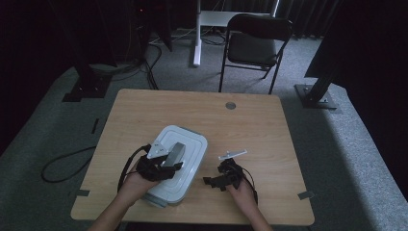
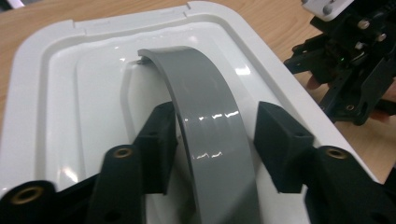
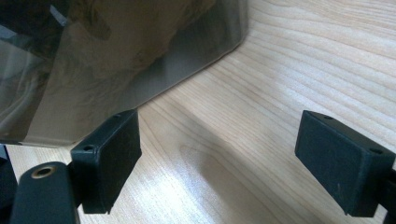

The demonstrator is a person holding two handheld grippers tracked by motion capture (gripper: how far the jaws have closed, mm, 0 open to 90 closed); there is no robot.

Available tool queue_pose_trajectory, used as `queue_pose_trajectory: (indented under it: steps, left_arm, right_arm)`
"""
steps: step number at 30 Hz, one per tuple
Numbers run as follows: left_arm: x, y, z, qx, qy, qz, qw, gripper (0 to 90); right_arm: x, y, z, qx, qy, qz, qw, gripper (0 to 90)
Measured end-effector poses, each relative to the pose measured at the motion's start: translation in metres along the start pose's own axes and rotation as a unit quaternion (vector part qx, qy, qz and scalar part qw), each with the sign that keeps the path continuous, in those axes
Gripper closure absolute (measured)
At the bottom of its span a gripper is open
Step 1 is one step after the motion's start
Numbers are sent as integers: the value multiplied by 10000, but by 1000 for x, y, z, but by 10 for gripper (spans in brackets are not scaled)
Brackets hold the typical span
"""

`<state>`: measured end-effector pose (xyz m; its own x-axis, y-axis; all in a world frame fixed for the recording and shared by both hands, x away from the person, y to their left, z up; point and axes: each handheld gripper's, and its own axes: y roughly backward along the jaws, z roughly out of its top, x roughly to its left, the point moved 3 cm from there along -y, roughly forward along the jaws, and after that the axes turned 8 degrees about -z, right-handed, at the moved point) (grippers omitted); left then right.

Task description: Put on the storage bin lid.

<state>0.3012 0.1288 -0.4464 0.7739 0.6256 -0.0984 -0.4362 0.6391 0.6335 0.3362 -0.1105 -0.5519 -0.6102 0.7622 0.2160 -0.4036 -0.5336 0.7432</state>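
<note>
Grey handle (image 2: 210,121) of white lidded box (image 2: 42,93) between left gripper (image 2: 215,140) jaws — apart, unclamped, right gripper (image 3: 219,158) jaws wide beside box

Looks like I'm in some dim lab or studio: black curtains (image 1: 43,33), grey carpet (image 1: 346,144), folding chair (image 1: 255,45), metal stand feet (image 1: 315,96).

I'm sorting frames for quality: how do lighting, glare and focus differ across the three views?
High view: dim, murky, black surroundings; the white plastic lidded box is the brightest thing. Left gripper view: bright and sharp, glare streaks on the curved grey handle. Right gripper view: well lit wooden table, near jaws soft, the box's translucent wall shadowed.
</note>
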Motion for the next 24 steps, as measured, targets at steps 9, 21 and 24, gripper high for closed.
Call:
queue_pose_trajectory:
  steps: [9,21,24]
  left_arm:
    - [4,13,4,-195,176,-50,9996,198]
    - [19,32,-3,-335,313,-33,9989,106]
    - [24,38,-5,-444,425,-80,9981,71]
  right_arm:
    - [-5,5,1,-78,-66,-59,9999,135]
    - [-13,14,-1,-209,-122,-180,9995,135]
    - [-15,17,-2,-250,-137,-227,9993,135]
